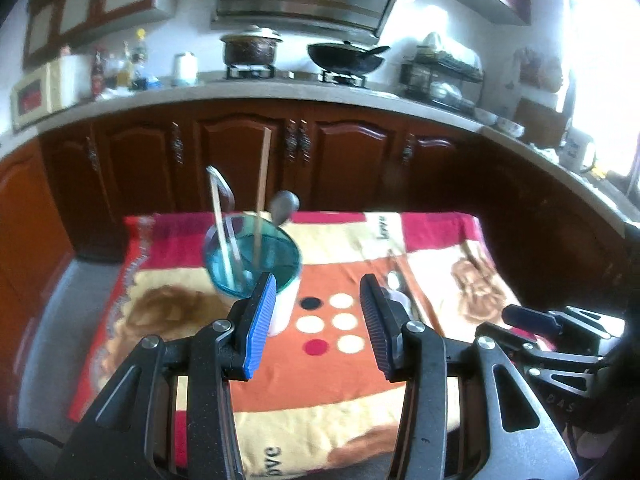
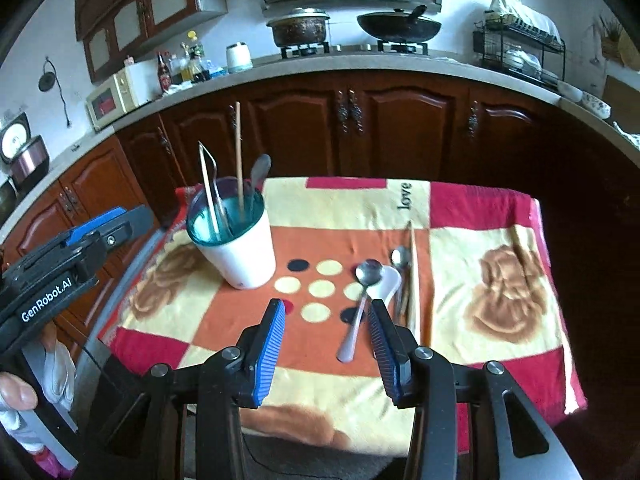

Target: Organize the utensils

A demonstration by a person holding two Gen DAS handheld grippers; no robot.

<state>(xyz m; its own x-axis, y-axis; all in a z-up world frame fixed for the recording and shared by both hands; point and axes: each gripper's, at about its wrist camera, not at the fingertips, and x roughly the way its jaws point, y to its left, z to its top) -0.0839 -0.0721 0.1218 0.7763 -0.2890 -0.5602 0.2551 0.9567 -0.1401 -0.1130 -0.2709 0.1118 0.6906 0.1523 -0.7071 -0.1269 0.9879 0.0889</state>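
Left gripper: jaws apart, nothing between them; it hovers above the table, just this side of the cup
Right gripper: jaws apart, gripping nothing; the handle of a metal spoon lies on the cloth in the gap below them, not clamped
Cup: white with a teal inside, upright on the left part of the table; it holds two wooden chopsticks and two metal utensils, all leaning against the rim
Loose utensils: the metal spoon, a white spoon, a second metal spoon and chopsticks lie close together right of the cup, well apart from it
Table: covered with a patterned blanket in red, orange and cream
Behind: brown cabinets; counter with a pot and a wok
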